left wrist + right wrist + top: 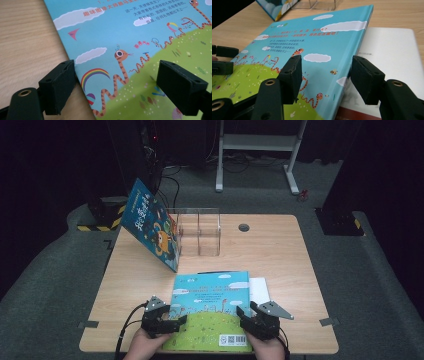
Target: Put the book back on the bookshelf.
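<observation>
Blue-and-green picture book [212, 310], back cover up, lies at the near edge of the wooden table [290, 255], square to the person. It rests partly on a white book [259, 287] beneath, whose right margin shows; in the right gripper view that support lifts the blue book's right edge off the table, which leaves room for a jaw to get under.

Left gripper [172, 318]: jaws wide open, straddling the book's left edge, one over the table, one over the cover; nothing held.

Right gripper [246, 318]: jaws wide open, astride the right edge, one over the cover, one over the white book; nothing held. Judged a two-sided approach for lifting.

Clear rack [199, 232]: mid-table, far side, slots apparently empty; likely destination.

Second blue book [151, 224]: leans tilted against the rack's left side.
</observation>
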The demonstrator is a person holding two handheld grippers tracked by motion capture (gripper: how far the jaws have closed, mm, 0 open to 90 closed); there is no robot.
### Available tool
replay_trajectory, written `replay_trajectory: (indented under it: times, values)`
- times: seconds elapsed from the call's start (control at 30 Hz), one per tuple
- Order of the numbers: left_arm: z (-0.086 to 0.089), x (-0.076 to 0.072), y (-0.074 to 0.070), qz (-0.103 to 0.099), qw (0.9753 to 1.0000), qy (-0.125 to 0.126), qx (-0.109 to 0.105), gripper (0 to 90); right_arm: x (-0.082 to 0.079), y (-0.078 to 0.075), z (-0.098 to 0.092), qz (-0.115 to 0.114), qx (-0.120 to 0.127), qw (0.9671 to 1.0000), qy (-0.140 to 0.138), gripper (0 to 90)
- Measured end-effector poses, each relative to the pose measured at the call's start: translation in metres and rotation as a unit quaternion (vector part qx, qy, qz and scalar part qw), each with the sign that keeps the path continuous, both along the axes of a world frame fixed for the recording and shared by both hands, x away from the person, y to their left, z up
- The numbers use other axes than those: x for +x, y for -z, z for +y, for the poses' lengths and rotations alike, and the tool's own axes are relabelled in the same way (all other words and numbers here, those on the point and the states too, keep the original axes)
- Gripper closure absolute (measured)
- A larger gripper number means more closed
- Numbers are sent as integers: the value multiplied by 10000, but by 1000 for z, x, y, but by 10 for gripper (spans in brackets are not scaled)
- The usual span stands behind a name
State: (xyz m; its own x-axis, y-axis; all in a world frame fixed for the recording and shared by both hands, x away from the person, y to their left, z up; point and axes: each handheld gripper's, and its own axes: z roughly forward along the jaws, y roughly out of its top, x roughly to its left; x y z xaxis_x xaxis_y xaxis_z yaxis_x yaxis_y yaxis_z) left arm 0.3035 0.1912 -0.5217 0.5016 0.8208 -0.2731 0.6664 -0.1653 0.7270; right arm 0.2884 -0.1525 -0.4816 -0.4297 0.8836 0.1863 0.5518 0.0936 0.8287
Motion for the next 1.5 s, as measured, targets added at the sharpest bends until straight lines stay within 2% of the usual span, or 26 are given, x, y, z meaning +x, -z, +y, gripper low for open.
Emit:
replay_trajectory:
  times: [0.13,0.23,0.47,0.53,0.7,0.77,0.87,0.97,1.17,1.27,1.4,1.5]
  values:
    - [-9,6,1,-44,9998,185,-59,161,5,4,-12,177,31,9998,132,407]
    - [-10,7,1,-56,9998,201,-76,161,3,5,-18,230,218,9994,131,403]
    - [-15,11,1,-5,9998,185,-109,163,3,9,-17,409,438,9982,90,358]
    - [-16,14,0,3,9997,207,-104,173,2,9,-18,397,444,9981,134,359]
    - [-22,23,0,20,9996,227,-174,188,7,9,-23,544,606,9966,124,355]
    - [-23,25,1,54,9994,234,-264,188,7,7,-24,457,565,9972,156,362]
    - [-22,26,2,47,9993,241,-292,188,6,3,-25,429,669,9965,253,411]
    - [-21,26,2,46,9992,238,-317,187,5,1,-24,355,650,9968,288,430]
    - [-20,24,0,-95,9990,224,-362,181,1,-4,-22,138,624,9975,312,461]
    - [-18,22,-3,-171,9986,211,-451,165,-3,-9,-20,-61,599,9978,290,472]
    - [-12,23,-6,-126,9978,185,-628,126,-8,-18,-16,-435,523,9975,171,486]
    - [-8,22,-7,-55,9970,191,-750,119,-11,-21,-13,-623,498,9968,100,492]
